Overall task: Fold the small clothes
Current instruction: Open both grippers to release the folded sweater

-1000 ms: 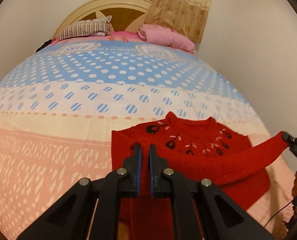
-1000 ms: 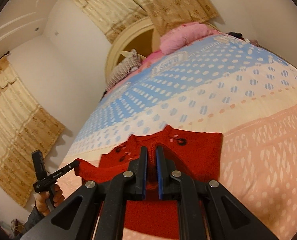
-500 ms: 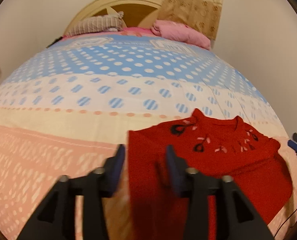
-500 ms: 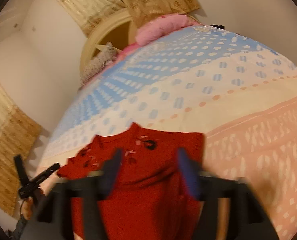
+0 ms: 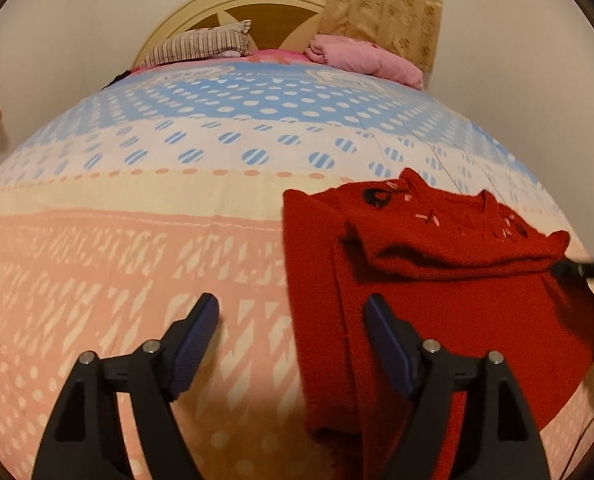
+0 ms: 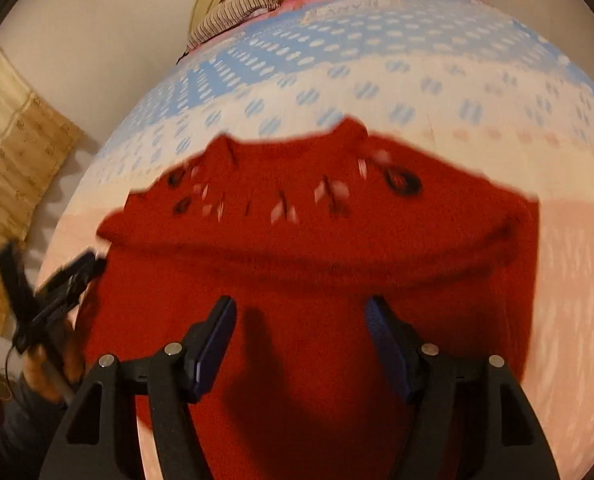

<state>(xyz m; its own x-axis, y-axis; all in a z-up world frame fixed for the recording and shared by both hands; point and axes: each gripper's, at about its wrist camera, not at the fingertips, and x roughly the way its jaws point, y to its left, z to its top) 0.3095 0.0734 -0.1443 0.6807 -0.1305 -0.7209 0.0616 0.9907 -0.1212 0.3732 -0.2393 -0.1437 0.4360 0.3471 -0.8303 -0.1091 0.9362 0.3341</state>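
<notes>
Red sweater (image 5: 437,320) just dropped on bed (image 5: 137,240), sleeves now folded across chest; left gripper (image 5: 291,338) and right gripper (image 6: 301,338) fingers just spread, empty; bottom fold probably next.

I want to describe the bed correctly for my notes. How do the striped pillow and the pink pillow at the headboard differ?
The striped pillow has thin dark and pale stripes, while the pink pillow is plain pink. In the left wrist view the striped pillow lies left of the headboard centre and the pink pillow lies to the right, below the curtain. The striped pillow looks flatter; the pink pillow looks plumper. Both rest at the head of the bed, far from the red sweater.
</notes>
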